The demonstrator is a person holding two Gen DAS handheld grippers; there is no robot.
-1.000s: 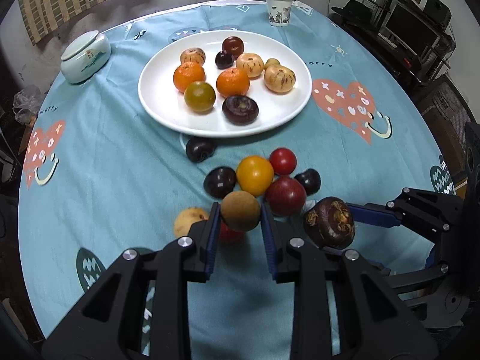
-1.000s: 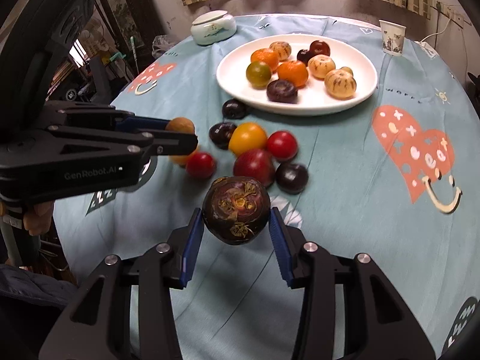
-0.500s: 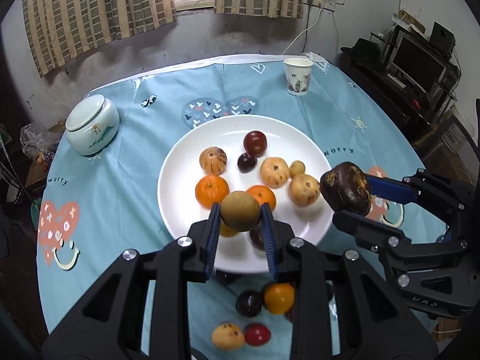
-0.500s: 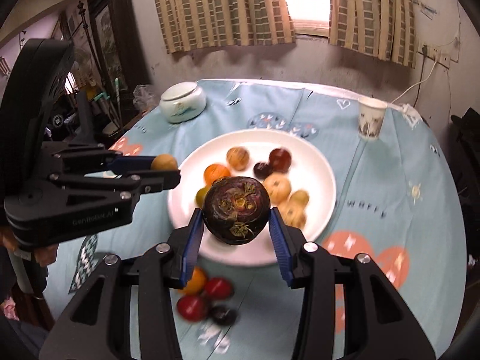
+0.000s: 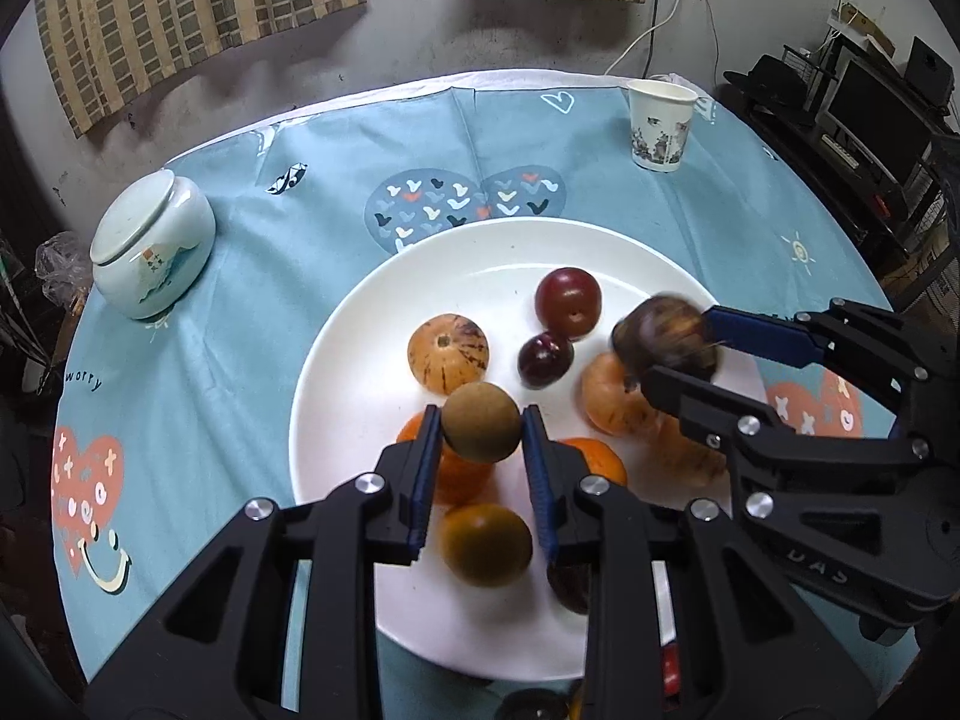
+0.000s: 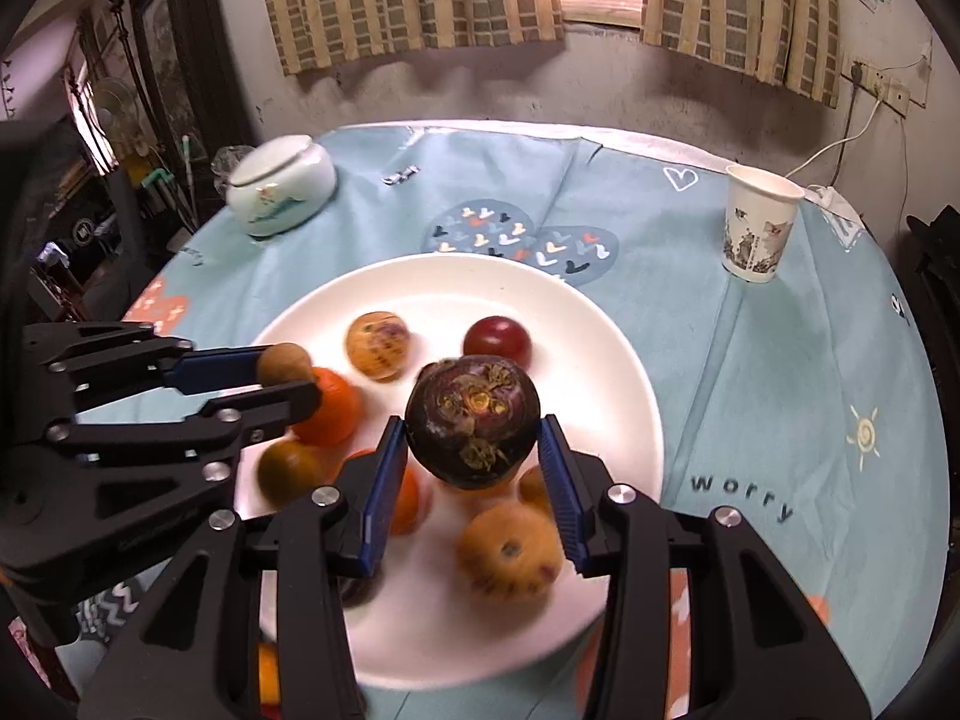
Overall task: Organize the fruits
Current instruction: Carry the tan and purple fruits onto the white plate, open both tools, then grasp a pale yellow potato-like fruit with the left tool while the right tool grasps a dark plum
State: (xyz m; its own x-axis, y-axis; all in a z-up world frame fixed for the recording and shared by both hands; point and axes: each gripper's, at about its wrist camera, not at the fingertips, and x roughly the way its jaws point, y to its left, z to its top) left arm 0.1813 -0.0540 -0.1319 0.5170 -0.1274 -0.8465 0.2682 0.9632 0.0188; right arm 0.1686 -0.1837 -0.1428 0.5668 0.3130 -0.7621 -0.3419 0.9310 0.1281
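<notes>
Both hand-held grippers now hang over the white plate (image 5: 336,372), whereas a second ago they were above the loose fruit on the blue cloth short of it. The left hand-held gripper (image 5: 480,450) is clamped narrowly on a small brown fruit (image 5: 480,423), held over the plate's near half above two oranges (image 5: 591,459) and a greenish fruit (image 5: 486,543). The right hand-held gripper (image 6: 471,462) carries a dark purple fruit (image 6: 472,422); its jaws have just been opening slightly, and a thin gap shows beside each pad, though the fruit sits between them as before. In the left view that fruit is blurred, above a striped fruit (image 5: 612,402) at the plate's right side. The jar (image 5: 150,246) and paper cup (image 5: 660,126) appear nearer than before, standing on the desk (image 5: 240,408) beyond the plate. Most loose fruit has slipped out of view below the plate.
</notes>
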